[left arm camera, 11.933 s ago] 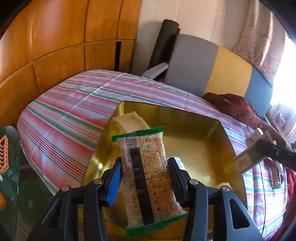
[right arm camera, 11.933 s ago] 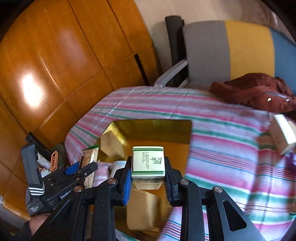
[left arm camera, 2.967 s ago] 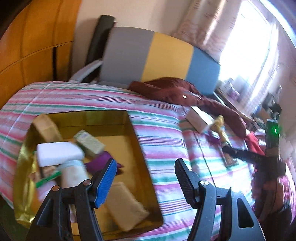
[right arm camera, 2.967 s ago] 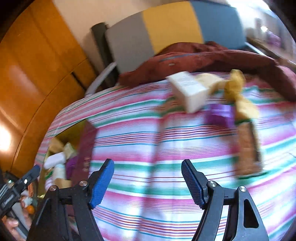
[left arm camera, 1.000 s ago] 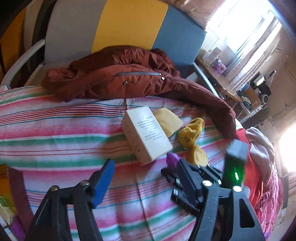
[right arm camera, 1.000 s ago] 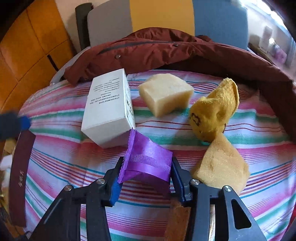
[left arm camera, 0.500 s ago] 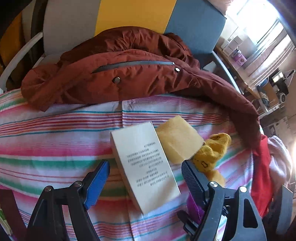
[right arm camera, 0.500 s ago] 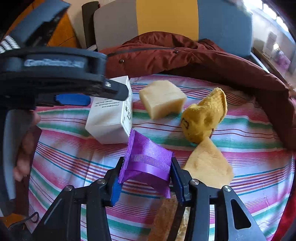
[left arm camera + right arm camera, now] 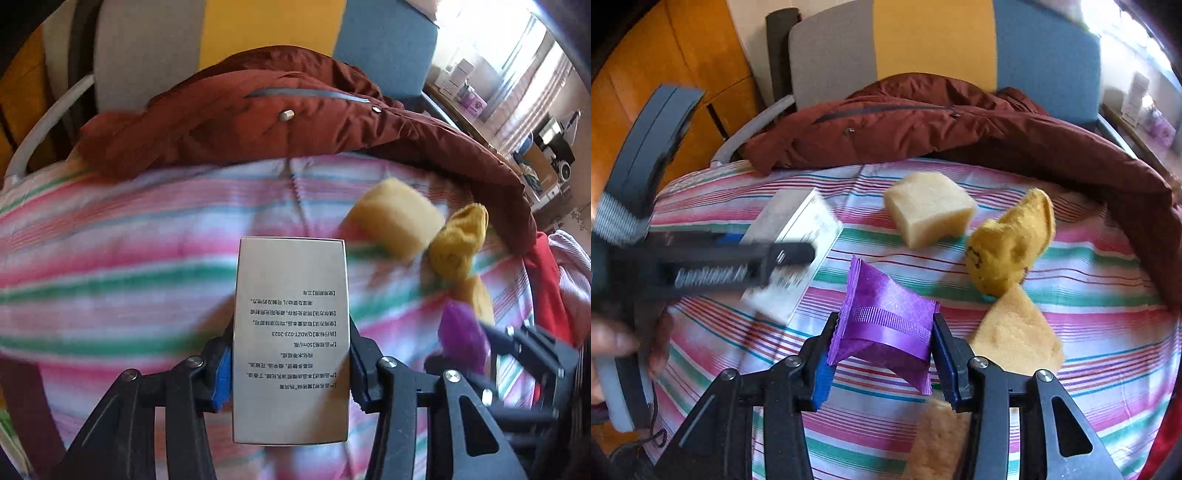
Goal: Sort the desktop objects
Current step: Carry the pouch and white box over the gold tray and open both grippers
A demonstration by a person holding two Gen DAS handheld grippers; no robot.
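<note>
My left gripper (image 9: 291,369) is shut on a white printed box (image 9: 291,332) and holds it over the striped tablecloth (image 9: 129,266). My right gripper (image 9: 882,358) is shut on a purple sachet (image 9: 886,317), held just above the cloth. In the right wrist view the left gripper (image 9: 798,254) and the white box (image 9: 798,229) are blurred at the left. A pale yellow sponge block (image 9: 931,208), a yellow sock (image 9: 1012,240) and a yellow cloth piece (image 9: 1015,332) lie on the cloth. The purple sachet also shows in the left wrist view (image 9: 461,332).
A dark red jacket (image 9: 923,122) lies along the table's far edge against a grey, yellow and blue chair (image 9: 934,48). A brown biscuit pack (image 9: 938,439) lies under my right gripper. A dark maroon booklet (image 9: 29,406) sits at the left.
My left gripper has closed on the white box and lifted it off the cloth. My right gripper still holds the purple sachet in about the same place.
</note>
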